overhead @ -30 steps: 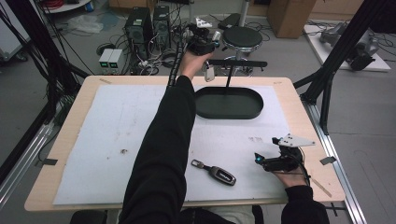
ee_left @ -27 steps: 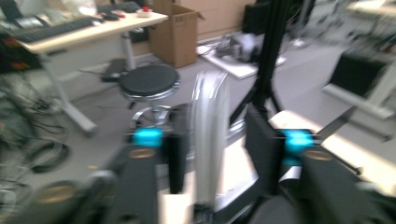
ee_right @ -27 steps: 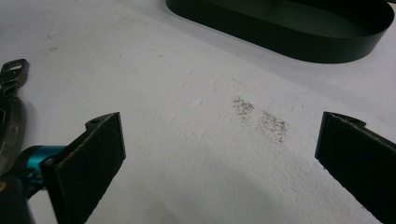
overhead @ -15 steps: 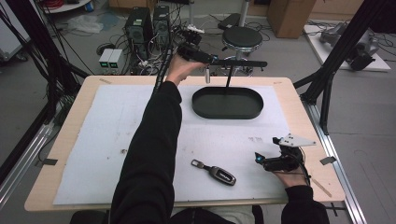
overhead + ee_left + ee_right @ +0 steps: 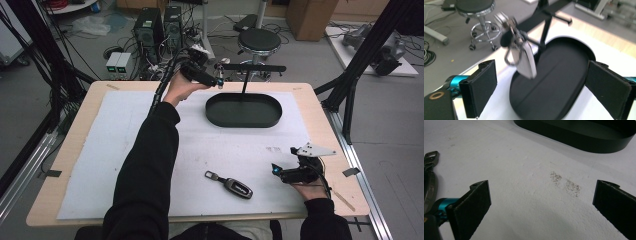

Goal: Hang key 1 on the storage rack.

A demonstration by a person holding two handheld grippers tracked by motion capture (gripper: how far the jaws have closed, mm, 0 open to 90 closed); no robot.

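A black oval tray (image 5: 243, 116) carries a T-shaped stand (image 5: 255, 67). A silver key fob (image 5: 525, 58) hangs by its ring from the left end of the stand's bar (image 5: 554, 17), blurred, and nothing grips it. My left gripper (image 5: 216, 80) is just left of the bar. Its jaws have just been opening from shut, then eased in slightly. In the left gripper view they (image 5: 544, 92) stand wide with the fob ahead of them and free. A second dark key fob (image 5: 234, 184) lies on the white mat. My right gripper (image 5: 276, 172) rests open to its right, with bare mat between the jaws (image 5: 541, 202).
The white mat (image 5: 110, 150) covers most of the wooden table (image 5: 320, 115). A stool (image 5: 259, 40), computer towers (image 5: 160, 25) and cables stand on the floor beyond the far edge. Black frame legs (image 5: 350, 95) rise at the right.
The left hand has let go of the silver fob on the bar and drawn back down and to the left. The fob stays hanging. The right hand has kept still.
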